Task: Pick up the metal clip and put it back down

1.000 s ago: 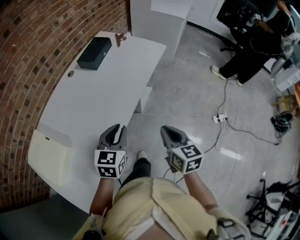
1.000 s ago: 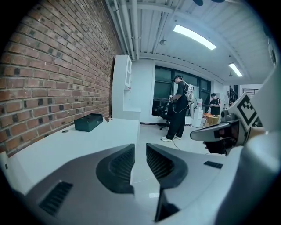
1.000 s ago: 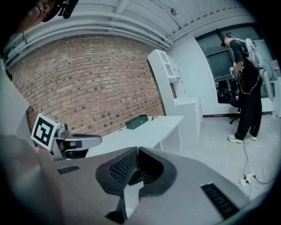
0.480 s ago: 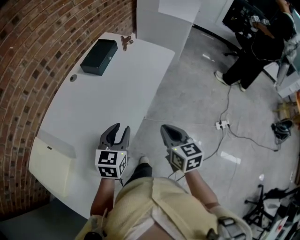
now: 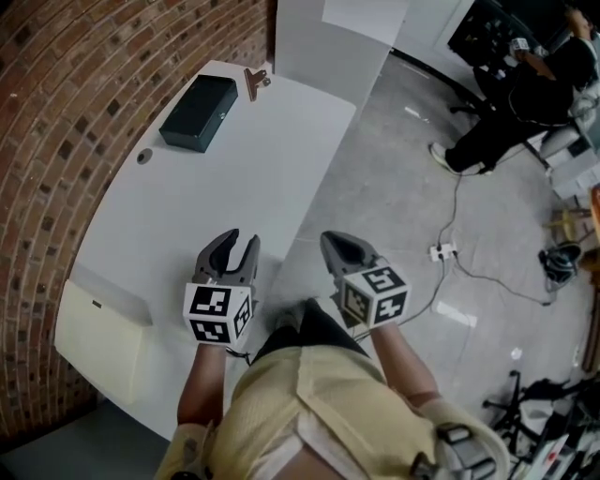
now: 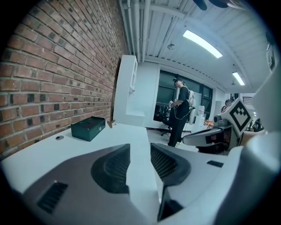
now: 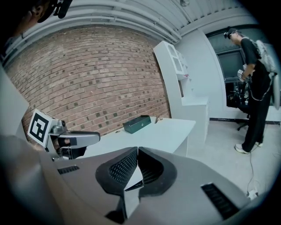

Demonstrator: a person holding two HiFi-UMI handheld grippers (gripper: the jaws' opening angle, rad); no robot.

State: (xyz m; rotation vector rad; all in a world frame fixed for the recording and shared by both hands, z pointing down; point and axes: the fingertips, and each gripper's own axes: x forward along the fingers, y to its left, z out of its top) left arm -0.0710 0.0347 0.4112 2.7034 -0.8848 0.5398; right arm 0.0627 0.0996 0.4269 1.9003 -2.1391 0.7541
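The metal clip (image 5: 254, 81) lies at the far end of the white table (image 5: 234, 178), beside a dark green box (image 5: 198, 112). It shows small in the left gripper view (image 6: 109, 124) and in the right gripper view (image 7: 158, 118). My left gripper (image 5: 234, 251) hovers over the table's near edge, far from the clip, its jaws open with nothing between them (image 6: 140, 149). My right gripper (image 5: 345, 251) hangs past the table's edge over the floor. It is shut and empty (image 7: 137, 151).
A brick wall (image 5: 56, 112) runs along the table's left side. A cream bin (image 5: 98, 323) hangs at the near left end. A white cabinet (image 5: 328, 28) stands behind the table. On the floor to the right are a person (image 5: 506, 103), cables and a power strip (image 5: 439, 251).
The left gripper's jaws have spread from nearly shut to open. The head view has shifted slightly; both grippers stay near the table's near edge.
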